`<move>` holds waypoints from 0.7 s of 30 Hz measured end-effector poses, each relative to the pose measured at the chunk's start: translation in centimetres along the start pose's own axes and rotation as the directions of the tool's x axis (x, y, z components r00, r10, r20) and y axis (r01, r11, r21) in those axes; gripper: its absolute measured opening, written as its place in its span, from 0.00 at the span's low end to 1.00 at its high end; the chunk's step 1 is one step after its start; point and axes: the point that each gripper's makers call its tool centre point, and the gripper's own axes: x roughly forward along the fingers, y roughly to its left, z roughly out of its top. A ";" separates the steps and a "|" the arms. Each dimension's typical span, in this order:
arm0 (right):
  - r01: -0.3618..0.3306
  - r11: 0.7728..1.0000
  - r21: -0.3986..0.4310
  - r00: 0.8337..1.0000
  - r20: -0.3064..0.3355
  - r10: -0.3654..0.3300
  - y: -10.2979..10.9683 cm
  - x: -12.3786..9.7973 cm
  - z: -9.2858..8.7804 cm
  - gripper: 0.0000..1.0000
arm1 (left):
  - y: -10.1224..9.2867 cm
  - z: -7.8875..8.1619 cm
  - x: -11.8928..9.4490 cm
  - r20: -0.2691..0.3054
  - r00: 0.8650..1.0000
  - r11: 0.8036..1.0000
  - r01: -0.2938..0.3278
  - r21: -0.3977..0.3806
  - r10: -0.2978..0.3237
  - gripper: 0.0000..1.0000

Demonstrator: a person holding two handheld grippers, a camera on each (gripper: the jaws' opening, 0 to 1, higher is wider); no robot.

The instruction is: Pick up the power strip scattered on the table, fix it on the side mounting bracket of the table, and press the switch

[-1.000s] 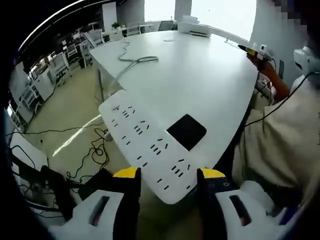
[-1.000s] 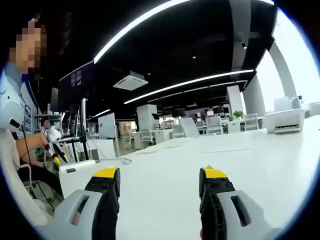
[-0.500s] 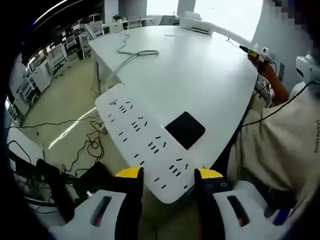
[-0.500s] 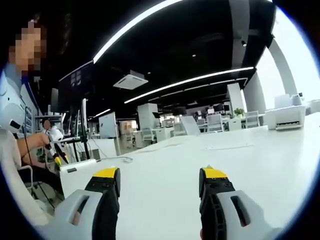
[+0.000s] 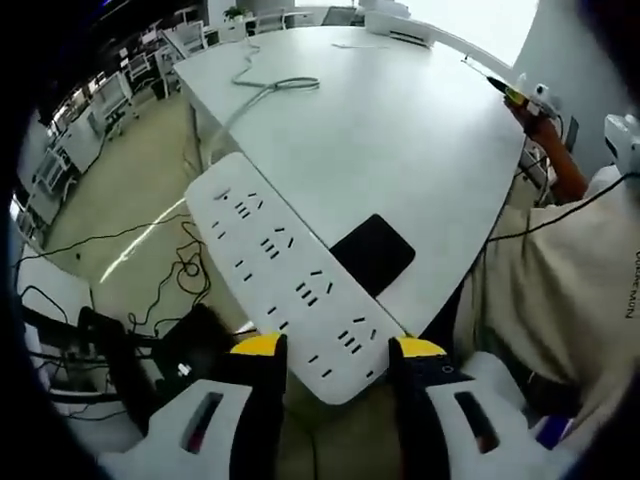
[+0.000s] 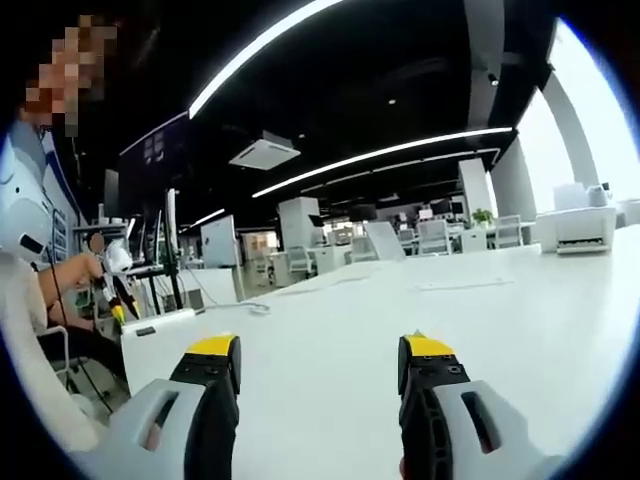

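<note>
In the left gripper view, tangled black cables [image 5: 175, 285] trail across the beige floor [image 5: 120, 215] at far left, beside rows of office desks. A long white power strip [image 5: 285, 280] stretches diagonally along the near edge of the white table [image 5: 400, 130], its rows of sockets facing up, its near end held between the yellow-tipped jaws of the left gripper [image 5: 335, 350], which close narrowly on either side of it. Just beside the strip, a flat black square pad [image 5: 373, 252] lies on the tabletop. Farther back, a grey cord [image 5: 265, 92] loops across the table toward its far end. At right, a person in a beige shirt [image 5: 560, 290] stands against the table edge, one hand [image 5: 530, 100] raised with the other gripper.

In the right gripper view, the person's arm [image 6: 60, 280] shows at far left, holding the other gripper near a white block at the table's corner; whether that block is the power strip cannot be told. The right gripper [image 6: 320, 355] hangs low over the bare white tabletop [image 6: 480, 320], its two yellow-tipped jaws set wide apart with nothing between them. Beyond, an open office runs back under long ceiling light strips [image 6: 300, 30], with a white printer [image 6: 585, 225] at far right.
</note>
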 end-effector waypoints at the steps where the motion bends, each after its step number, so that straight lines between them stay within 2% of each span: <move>1: 0.000 1.000 -0.001 1.000 -0.002 0.000 0.0 0.0 0.0 0.59 | 0.0 0.0 0.0 -0.004 1.000 1.000 0.000 0.000 0.000 0.45; 9: -0.006 1.000 -0.017 1.000 -0.023 0.005 0.2 0.1 -0.3 0.59 | 0.0 -0.1 0.0 -0.019 1.000 1.000 0.000 0.000 0.000 0.45; 21: -0.031 0.999 -0.040 1.000 -0.005 0.031 0.9 0.7 1.4 0.53 | 0.1 -0.1 0.1 -0.061 0.998 1.000 0.000 0.005 0.001 0.46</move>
